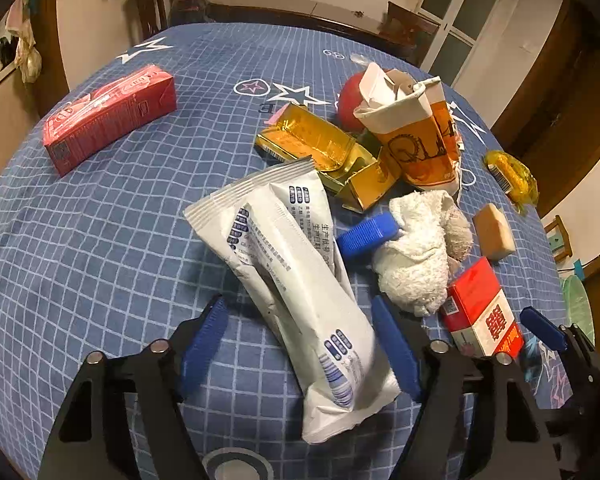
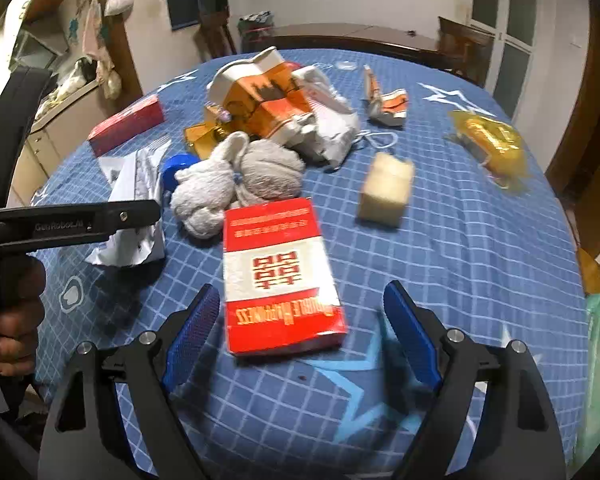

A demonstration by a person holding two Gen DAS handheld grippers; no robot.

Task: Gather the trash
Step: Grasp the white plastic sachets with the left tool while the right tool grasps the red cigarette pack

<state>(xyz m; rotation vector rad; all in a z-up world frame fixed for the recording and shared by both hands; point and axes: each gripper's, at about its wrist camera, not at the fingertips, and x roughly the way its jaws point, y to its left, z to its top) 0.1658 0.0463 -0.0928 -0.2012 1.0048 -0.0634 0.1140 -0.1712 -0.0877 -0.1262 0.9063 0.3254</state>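
Jaws on both tools stand spread wide, nothing pinched in either. On the left gripper (image 1: 300, 344) they straddle the near end of a long white foil wrapper (image 1: 296, 276) that lies diagonally on the blue checked tabletop (image 1: 100, 240); on the right gripper (image 2: 304, 340) they flank the near end of a red-and-white cigarette pack (image 2: 278, 276) lying flat, label up.

The rest of the trash sits beyond: a white rag (image 1: 416, 252) bunched just past the wrapper, touching a blue bottle cap (image 1: 366, 236), then a torn gold carton (image 1: 324, 152), an orange-printed paper bag (image 1: 416, 140) standing open, a tan block (image 1: 494, 232) (it may be soap or sponge), a yellow cellophane wrapper (image 1: 512, 176) off to the far right, and a red box (image 1: 108, 116) well apart on the left. No bin shows in either view.

The step in hand looks like a double pickup. For the wrapper, the left jaws would do best to close across its narrow width near the end, low enough to catch both foil layers, since the crinkled film may slip or fold. For the pack, the right jaws should settle lower and square to its long sides before closing, so the rigid box does not pivot out.
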